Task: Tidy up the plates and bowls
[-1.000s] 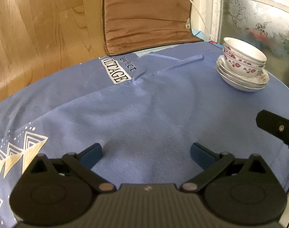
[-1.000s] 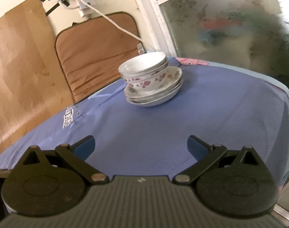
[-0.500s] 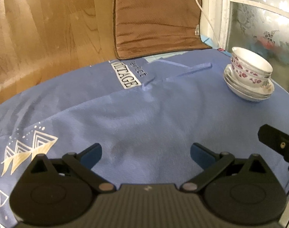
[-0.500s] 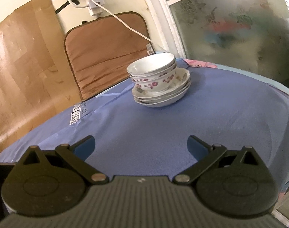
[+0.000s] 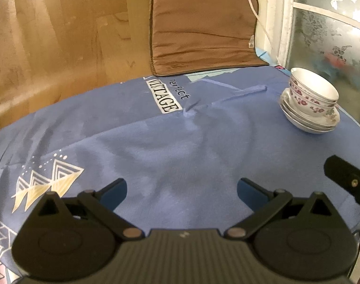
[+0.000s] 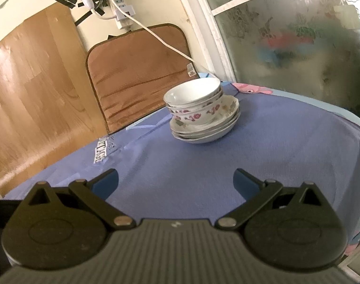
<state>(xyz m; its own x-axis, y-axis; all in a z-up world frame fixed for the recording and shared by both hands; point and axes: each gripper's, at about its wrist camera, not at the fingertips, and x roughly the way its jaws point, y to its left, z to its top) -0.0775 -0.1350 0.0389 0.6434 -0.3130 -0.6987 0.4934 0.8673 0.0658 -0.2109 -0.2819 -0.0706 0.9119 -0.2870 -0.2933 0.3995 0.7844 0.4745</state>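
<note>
A stack of white floral porcelain bowls [image 6: 195, 105] sits nested on a pile of shallow white floral plates [image 6: 207, 127] at the far right of a blue printed cloth [image 5: 180, 142] covering the table, close to the frosted patterned window pane [image 6: 298, 35]. The left gripper [image 5: 181, 190] hovers low over the middle of the cloth with its blue-tipped jaws spread wide and nothing between them; the right gripper [image 6: 175, 181] hangs likewise spread and empty, facing the crockery from well short of it. Compared with a second ago, both cameras have pulled back and tilted up: the stack now sits further off and higher in the right wrist view, and more of the brown fabric cushion [image 5: 203, 28] leaning on the wood-panelled wall [image 5: 49, 35] shows in the left. The white power strip [image 6: 122, 11] and its cable [image 6: 161, 40] have come fully into sight above the cushion. The bowls and plates themselves lie unchanged, untouched by either gripper.
</note>
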